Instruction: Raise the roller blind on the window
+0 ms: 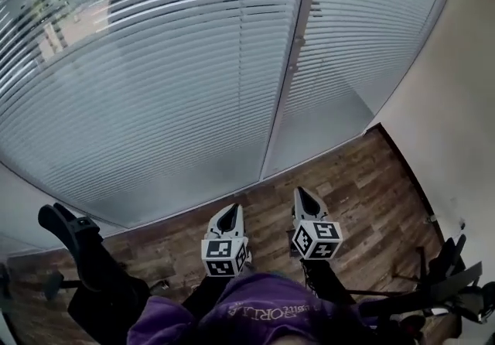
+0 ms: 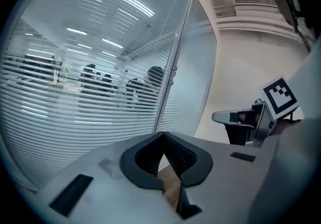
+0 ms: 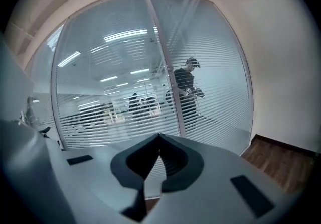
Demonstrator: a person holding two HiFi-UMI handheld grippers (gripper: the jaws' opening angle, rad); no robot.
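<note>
The blind (image 1: 155, 88) fills most of the head view. It hangs lowered over a glass wall, its slats reaching almost to the floor (image 1: 363, 181), and a pale post (image 1: 290, 73) splits it into two panels. A plain wall (image 1: 456, 104) meets the glass at the right. Dim people (image 3: 188, 80) show through the slats. The left gripper (image 1: 230, 210) and right gripper (image 1: 302, 193) point at the blind, side by side and clear of it. Each has its jaws pressed together at the tips with nothing between them. A purple garment (image 1: 255, 312) lies below them.
</note>
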